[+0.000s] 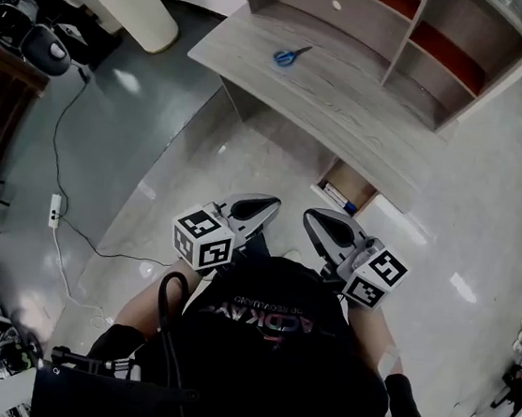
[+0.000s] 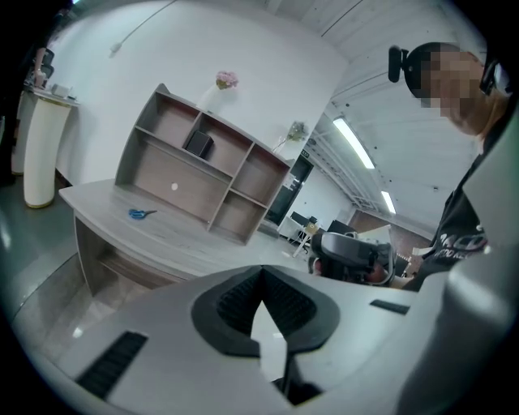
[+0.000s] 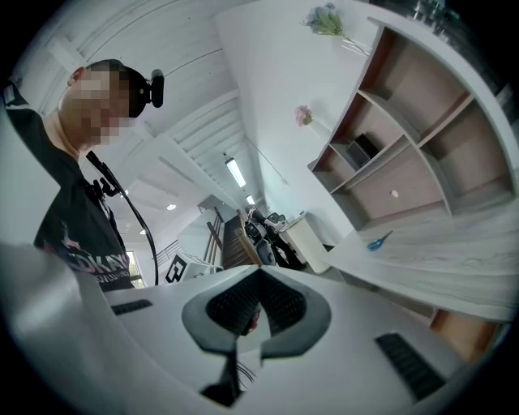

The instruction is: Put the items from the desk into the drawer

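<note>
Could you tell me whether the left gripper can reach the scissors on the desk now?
Probably not from here: nothing covers the scissors, but the left gripper sits by the person's chest, with floor between it and the desk.

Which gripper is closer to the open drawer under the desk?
Right. The right gripper is just in front of the open drawer, slightly to its left; the left gripper is farther off to the left.
</note>
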The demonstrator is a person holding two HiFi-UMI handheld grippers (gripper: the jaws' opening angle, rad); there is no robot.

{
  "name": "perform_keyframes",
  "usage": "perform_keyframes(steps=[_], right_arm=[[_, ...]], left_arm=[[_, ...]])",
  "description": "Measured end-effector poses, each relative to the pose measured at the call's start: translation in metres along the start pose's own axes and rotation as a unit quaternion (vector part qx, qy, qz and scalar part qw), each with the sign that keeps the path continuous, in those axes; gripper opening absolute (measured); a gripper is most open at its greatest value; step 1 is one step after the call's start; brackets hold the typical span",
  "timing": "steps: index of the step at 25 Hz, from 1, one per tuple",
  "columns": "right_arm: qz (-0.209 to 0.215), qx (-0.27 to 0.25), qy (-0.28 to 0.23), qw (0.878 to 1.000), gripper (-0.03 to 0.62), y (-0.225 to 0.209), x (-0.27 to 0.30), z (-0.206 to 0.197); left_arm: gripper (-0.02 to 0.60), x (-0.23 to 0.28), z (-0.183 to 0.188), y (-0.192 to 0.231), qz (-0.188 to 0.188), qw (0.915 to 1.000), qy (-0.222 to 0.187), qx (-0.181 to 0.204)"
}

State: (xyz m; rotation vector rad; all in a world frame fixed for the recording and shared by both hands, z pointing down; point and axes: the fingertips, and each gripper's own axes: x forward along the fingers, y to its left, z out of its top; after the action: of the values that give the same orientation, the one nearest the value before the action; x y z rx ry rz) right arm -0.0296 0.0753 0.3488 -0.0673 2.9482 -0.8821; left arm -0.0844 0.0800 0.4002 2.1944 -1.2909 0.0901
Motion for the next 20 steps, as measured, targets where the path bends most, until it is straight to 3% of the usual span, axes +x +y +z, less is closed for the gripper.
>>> perform_keyframes(steps=[9, 20], right_arm=[[-0.043, 0.002, -0.016, 0.999, 0.012, -0.032, -0.006, 0.015], [-0.119, 0.003, -0.054, 0.991, 0.012, -0.077, 0.027, 0.049]], left_arm=[[0.011, 0.035, 0.022, 0.026, -0.023, 0.9996, 0.007, 0.014], [0.011, 0.062, 0.085, 0.119, -0.027, 0.9985, 0.027, 0.040]])
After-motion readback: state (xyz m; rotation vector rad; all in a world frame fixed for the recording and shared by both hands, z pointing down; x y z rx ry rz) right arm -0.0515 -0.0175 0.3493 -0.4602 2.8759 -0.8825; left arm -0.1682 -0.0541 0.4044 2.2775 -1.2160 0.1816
